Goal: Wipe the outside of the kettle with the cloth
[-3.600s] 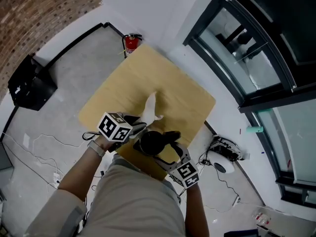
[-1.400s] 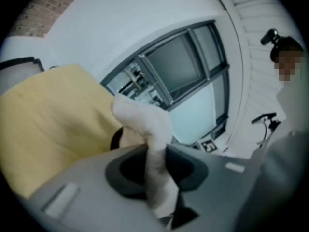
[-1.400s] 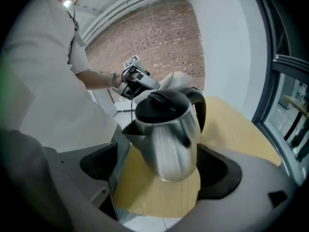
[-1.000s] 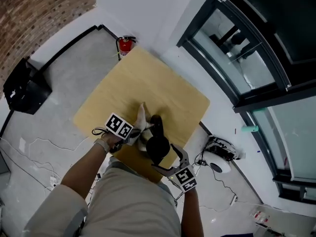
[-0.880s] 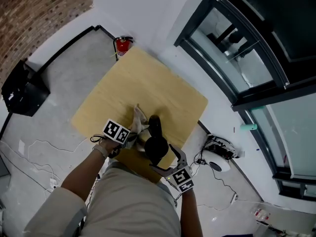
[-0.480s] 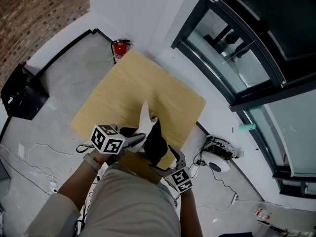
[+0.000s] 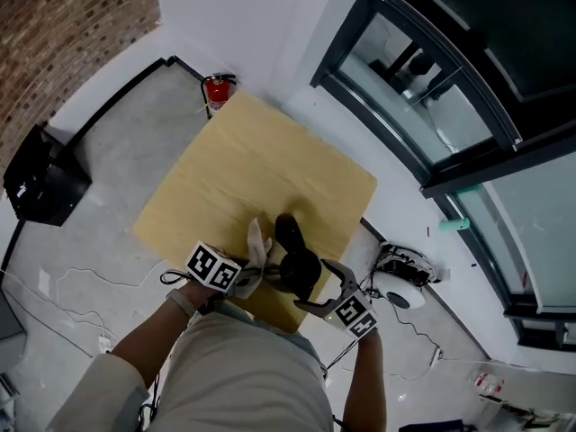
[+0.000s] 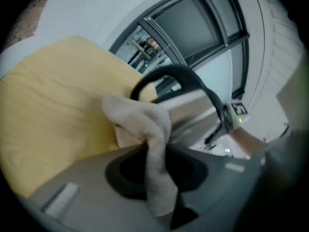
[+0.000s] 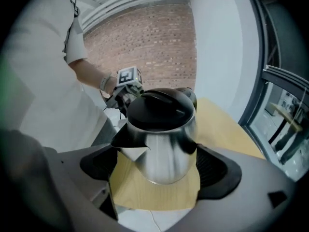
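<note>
A steel kettle (image 7: pixel 294 257) with a black lid and handle stands near the front edge of the wooden table (image 7: pixel 261 165). My left gripper (image 7: pixel 243 273) is shut on a beige cloth (image 7: pixel 258 244), which lies against the kettle's left side. In the left gripper view the cloth (image 8: pixel 145 124) hangs bunched between the jaws, in front of the kettle (image 8: pixel 193 108). My right gripper (image 7: pixel 313 288) closes round the kettle from the near side. In the right gripper view the kettle (image 9: pixel 161 144) fills the gap between the jaws, its spout toward the left jaw.
A red fire extinguisher (image 7: pixel 214 89) stands on the floor past the table's far corner. A black box (image 7: pixel 40 183) sits at the left. Cables and a white device (image 7: pixel 398 288) lie on the floor right of the table. Glass windows (image 7: pixel 468 79) run along the right.
The left gripper has shifted with the cloth, which now lies lower against the kettle's left side. The right gripper has stayed round the kettle.
</note>
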Demonstrator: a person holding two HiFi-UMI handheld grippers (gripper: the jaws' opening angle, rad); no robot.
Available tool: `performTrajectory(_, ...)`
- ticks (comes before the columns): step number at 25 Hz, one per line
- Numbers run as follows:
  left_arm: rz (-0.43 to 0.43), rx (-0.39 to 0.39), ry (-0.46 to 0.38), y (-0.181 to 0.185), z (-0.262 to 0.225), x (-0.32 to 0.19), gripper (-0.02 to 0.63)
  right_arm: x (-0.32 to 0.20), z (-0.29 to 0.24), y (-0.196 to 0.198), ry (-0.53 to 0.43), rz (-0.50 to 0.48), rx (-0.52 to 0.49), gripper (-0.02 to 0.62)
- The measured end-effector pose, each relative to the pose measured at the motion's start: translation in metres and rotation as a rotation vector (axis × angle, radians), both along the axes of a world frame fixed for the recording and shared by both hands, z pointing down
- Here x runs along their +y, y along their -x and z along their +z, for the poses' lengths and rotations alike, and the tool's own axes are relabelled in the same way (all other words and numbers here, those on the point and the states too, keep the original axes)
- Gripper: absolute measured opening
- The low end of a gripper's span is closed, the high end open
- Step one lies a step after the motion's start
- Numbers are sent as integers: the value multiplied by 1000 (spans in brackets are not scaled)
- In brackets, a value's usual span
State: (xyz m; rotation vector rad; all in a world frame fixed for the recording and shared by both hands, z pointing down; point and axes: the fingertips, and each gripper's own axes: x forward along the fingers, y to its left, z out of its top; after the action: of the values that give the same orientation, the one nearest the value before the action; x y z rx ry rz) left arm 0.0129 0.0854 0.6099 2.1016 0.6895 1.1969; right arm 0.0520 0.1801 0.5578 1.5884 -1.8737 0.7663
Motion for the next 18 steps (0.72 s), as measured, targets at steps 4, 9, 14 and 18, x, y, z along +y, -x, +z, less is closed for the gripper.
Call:
performTrajectory(4,-9,15,44,27,-11,18,101,7,-6,-25,51,-44,82,495)
performTrajectory(9,-161,309,-90,-55,-111,-59,101,25,-10,-22,-68,223,-70,495)
performTrajectory(14,85,550,-486,-164,-161,-67,101,17,15,21,-143,420,-191,495)
performTrajectory(18,444,524,-615,-200,-121,-12,101,9,17,21,-155,538,-141,495)
